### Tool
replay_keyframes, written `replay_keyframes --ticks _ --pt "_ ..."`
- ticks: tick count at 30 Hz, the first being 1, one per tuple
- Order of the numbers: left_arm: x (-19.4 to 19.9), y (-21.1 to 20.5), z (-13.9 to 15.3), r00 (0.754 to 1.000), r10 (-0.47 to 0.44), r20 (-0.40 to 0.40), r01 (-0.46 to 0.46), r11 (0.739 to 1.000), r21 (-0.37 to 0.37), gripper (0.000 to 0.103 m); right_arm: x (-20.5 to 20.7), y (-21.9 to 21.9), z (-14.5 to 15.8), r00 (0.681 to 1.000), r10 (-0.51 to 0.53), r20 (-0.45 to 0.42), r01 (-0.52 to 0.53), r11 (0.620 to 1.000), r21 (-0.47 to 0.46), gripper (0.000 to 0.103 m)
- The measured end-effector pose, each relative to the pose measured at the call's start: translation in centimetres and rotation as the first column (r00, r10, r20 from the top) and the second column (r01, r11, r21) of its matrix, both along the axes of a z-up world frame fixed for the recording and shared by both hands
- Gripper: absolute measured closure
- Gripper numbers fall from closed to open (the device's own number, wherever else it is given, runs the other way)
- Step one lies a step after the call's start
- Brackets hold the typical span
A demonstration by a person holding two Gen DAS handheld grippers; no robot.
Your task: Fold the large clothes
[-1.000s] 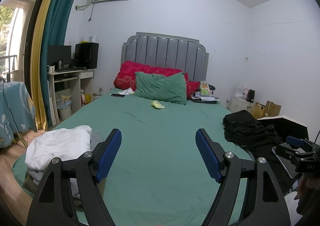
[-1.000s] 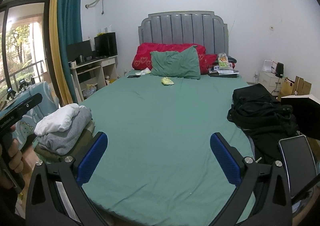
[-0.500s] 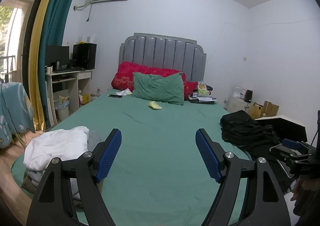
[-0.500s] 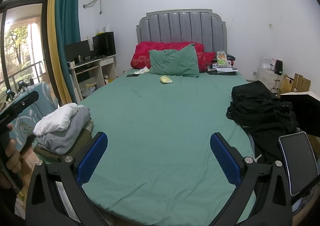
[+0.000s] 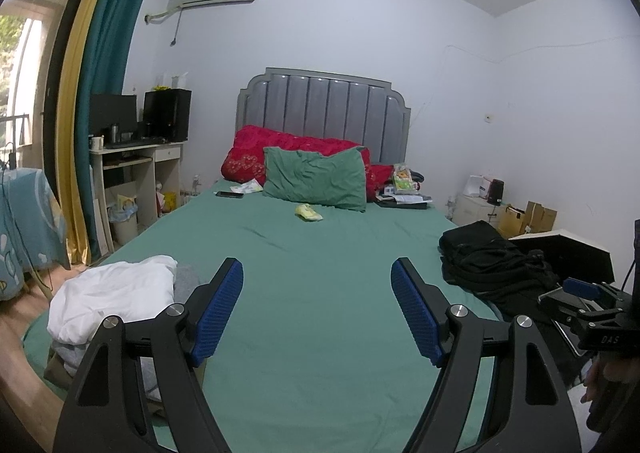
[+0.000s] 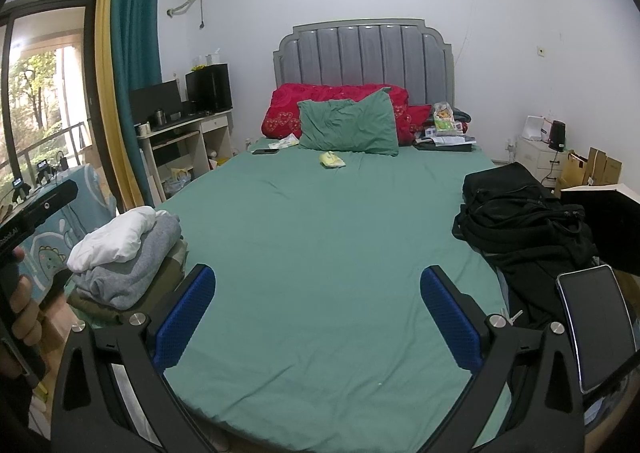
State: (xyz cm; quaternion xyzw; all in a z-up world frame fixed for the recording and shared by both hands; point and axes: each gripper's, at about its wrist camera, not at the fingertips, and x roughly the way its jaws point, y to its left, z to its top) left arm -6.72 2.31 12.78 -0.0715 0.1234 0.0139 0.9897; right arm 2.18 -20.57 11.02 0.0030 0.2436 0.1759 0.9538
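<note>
Smooth green sheet (image 6: 320,253); dimpled-padded tongs (image 5: 316,309) spread; crumpled, perhaps nylon, black clothes (image 6: 516,221).

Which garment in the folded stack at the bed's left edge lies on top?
The white garment lies on top. The grey sweatshirt sits directly under it, and an olive-green piece is at the bottom.

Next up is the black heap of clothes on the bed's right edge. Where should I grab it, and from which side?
Take the black heap by its raised top folds near the bed's middle, coming from the left with the open right gripper. Its right side crowds a dark box.
</note>
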Motion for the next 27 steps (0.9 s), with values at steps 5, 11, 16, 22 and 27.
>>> replay_keyframes --ticks 5,11,16,22,27 --pt "-0.01 0.02 0.17 1.0 -0.002 0.003 0.002 1.0 0.0 0.024 0.04 -0.07 -0.03 1.0 0.0 -0.004 0.0 1.0 0.001 0.002" --pt "0.09 0.13 0.46 1.0 -0.007 0.004 0.007 1.0 0.005 0.024 0.03 -0.21 0.08 1.0 0.004 -0.002 -0.004 1.0 0.005 0.002" --pt "0.09 0.13 0.56 1.0 -0.011 0.006 0.011 1.0 0.009 0.024 0.02 -0.39 0.09 1.0 0.006 0.0 -0.006 1.0 0.009 0.002" --pt "-0.01 0.3 0.74 1.0 -0.019 0.009 0.019 1.0 0.01 0.024 0.0 -0.39 0.06 1.0 0.005 -0.001 -0.005 1.0 0.008 0.002" --pt "0.03 0.29 0.79 1.0 -0.021 0.005 0.021 1.0 0.01 0.024 -0.06 -0.45 0.08 1.0 0.006 -0.003 -0.006 1.0 0.013 0.002"
